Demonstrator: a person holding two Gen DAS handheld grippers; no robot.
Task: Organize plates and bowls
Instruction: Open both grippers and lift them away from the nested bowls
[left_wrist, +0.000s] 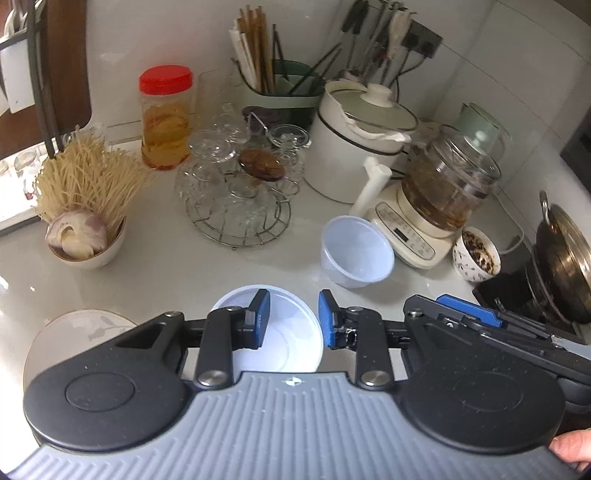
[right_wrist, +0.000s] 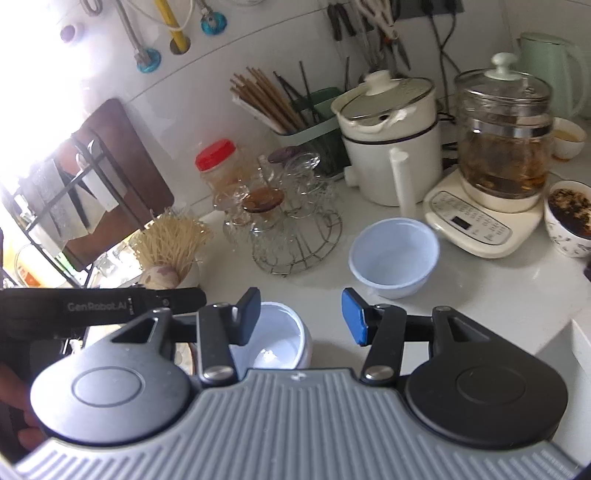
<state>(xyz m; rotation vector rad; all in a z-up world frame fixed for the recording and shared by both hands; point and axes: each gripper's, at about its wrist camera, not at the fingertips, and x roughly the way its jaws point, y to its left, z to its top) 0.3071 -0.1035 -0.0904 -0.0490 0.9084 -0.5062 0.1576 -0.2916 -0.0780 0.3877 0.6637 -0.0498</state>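
A white plastic bowl (left_wrist: 291, 332) stands on the pale counter (left_wrist: 177, 269) right below my left gripper (left_wrist: 293, 306). The blue pads are apart and hold nothing. A second white plastic bowl (left_wrist: 356, 251) stands farther back, beside the kettle base. A gold-rimmed plate (left_wrist: 70, 336) with a grey leaf print lies at the lower left. In the right wrist view my right gripper (right_wrist: 301, 306) is open and empty above the counter. The near bowl (right_wrist: 280, 332) sits under its left finger and the far bowl (right_wrist: 393, 254) ahead of it. The two grippers are side by side.
Behind the bowls are a wire rack of glass cups (left_wrist: 236, 199), a red-lidded jar (left_wrist: 166, 118), a bowl of dry noodles (left_wrist: 85, 236), a white pot (left_wrist: 354, 147) and a glass kettle (left_wrist: 443, 192). A cup of tea leaves (left_wrist: 476, 258) and a wok (left_wrist: 561, 266) stand at the right.
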